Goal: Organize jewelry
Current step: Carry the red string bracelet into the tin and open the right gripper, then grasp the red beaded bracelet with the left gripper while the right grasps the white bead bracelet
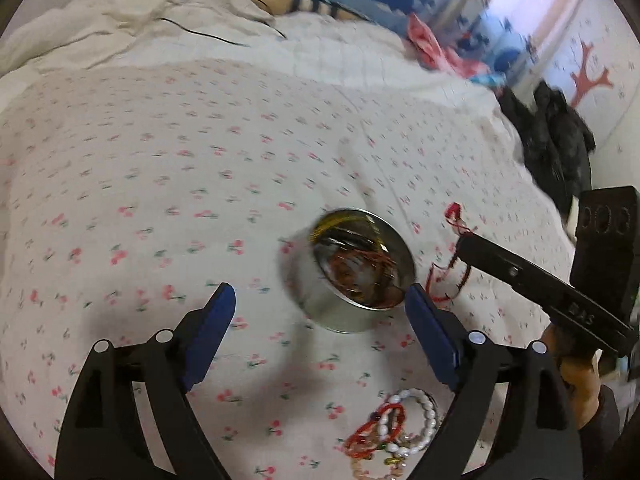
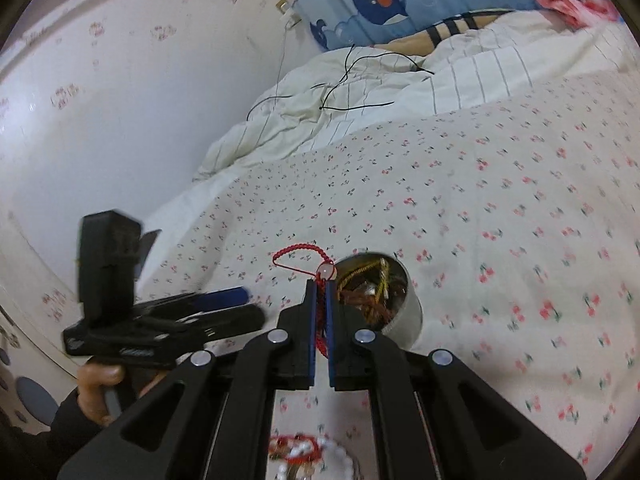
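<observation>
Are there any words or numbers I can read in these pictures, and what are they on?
Embossed letters on the right gripper body, seen in the left wrist view: too blurred to read for sure.
Raised lettering on the left gripper body, seen in the right wrist view: too blurred to read.
Round tin, red cord bracelet, bedsheet: no writing visible.

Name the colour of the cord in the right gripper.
Red cord, clearest in the right wrist view.
</observation>
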Tool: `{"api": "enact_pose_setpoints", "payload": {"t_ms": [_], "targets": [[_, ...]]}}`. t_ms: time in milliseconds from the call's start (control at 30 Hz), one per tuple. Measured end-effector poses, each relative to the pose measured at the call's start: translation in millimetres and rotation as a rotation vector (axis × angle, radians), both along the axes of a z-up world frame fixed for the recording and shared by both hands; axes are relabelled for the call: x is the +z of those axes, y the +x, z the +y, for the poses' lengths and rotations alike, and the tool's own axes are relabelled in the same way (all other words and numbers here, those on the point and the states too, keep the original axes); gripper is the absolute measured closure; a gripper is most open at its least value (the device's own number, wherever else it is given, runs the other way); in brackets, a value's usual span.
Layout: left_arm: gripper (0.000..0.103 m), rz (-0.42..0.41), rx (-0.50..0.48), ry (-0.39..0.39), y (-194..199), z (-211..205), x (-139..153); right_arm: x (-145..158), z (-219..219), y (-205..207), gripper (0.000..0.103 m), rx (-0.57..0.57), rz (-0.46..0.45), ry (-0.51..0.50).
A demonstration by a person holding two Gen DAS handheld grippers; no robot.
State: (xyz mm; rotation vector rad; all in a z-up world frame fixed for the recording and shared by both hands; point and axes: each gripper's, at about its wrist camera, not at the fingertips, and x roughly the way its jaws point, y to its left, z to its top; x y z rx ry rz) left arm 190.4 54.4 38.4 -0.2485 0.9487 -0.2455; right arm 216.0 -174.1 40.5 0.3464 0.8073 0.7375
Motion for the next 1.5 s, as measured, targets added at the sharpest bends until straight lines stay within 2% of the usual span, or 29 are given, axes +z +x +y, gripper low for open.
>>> {"api": "enact_pose_setpoints", "payload": {"t_ms": [133, 300, 433, 667, 733, 767, 800, 900, 1033, 1133, 1267, 1500], "targets": [[0.019, -0.022, 0.073, -0.071, -7, 24, -3, -6, 27, 16, 0.098, -0.005, -0.013, -0.105], [0.019, 0.013, 0.085, -0.141, 2, 32, -16, -29, 51, 28, 0.098, -0.006, 0.001, -0.275], [0.019, 0.041, 0.075, -0.172, 1, 31, -23, -46, 65, 36, 0.098, 0.009, 0.019, -0.392], [0.019, 0.050, 0.053, -0.180, 0, 30, -22, -56, 85, 41, 0.096, 0.067, 0.048, -0.523], [0.019, 0.054, 0.055, -0.186, 0, 32, -21, -48, 78, 35, 0.066, 0.069, 0.047, -0.496], [0.019, 0.053, 0.054, -0.186, 0, 32, -20, -42, 74, 32, 0.060, 0.069, 0.043, -0.471], [0.019, 0.049, 0.051, -0.184, -1, 35, -19, -34, 69, 26, 0.048, 0.046, 0.024, -0.460], [0.019, 0.025, 0.040, -0.124, -5, 29, -14, -8, 49, 2, 0.047, 0.001, -0.056, -0.409], [0.019, 0.007, 0.006, -0.036, -11, 12, -12, -2, 17, -26, 0.046, -0.044, -0.047, -0.390], [0.019, 0.003, -0.013, 0.002, -21, 2, -15, -15, 2, -47, 0.046, -0.035, 0.001, -0.417], [0.019, 0.045, -0.031, 0.035, -42, -5, -34, -30, -8, -75, 0.046, -0.001, 0.046, -0.454], [0.019, 0.060, -0.103, 0.208, -69, -30, -56, -35, 18, -95, 0.046, 0.076, -0.061, -0.608]]}}
